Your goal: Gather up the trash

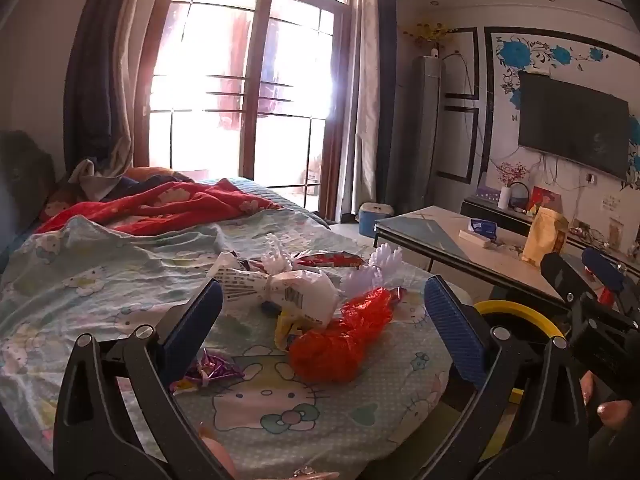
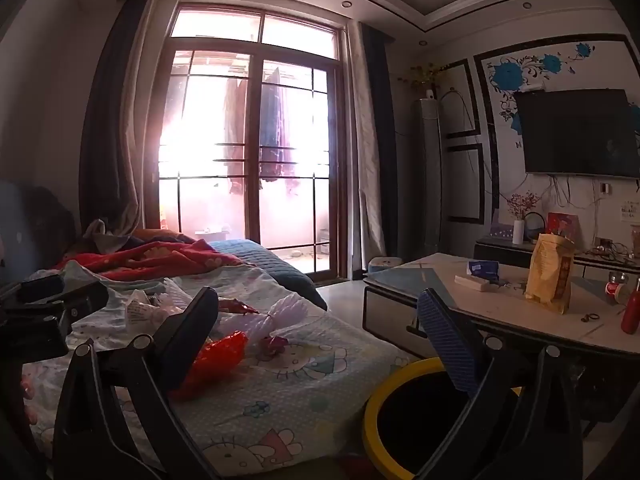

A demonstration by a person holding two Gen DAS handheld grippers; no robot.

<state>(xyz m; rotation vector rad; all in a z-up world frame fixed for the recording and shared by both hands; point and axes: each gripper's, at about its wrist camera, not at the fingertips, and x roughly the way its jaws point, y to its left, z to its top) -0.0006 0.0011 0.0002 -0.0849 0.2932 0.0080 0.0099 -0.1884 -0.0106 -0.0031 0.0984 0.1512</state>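
Lying on the bed (image 1: pixel 100 280), which is covered by a pale sheet with cartoon cats, a small heap of trash can be seen. A crumpled red plastic bag (image 1: pixel 340 340) is found nearest the bed's edge. Just behind it a white printed plastic bag (image 1: pixel 296 292) is seen, touching it. White foam net sleeves (image 1: pixel 376 268) are spread beside these, and a red snack wrapper (image 1: pixel 332 260) is laid farther back. A shiny purple wrapper (image 1: pixel 216 370) is seen apart, close to the left finger of the left tool (image 1: pixel 320 328).

The left tool is held above the heap with its blue-padded fingers spread wide, and nothing is pinched. The right tool (image 2: pixel 316 340) is also spread wide and is held empty, near the bed's edge.

A round black bin with a yellow rim (image 2: pixel 400 380) is stood on the floor between the bed and the pale worktop (image 2: pixel 440 276). A yellow paper bag (image 2: pixel 550 276) is stood upright on the worktop.
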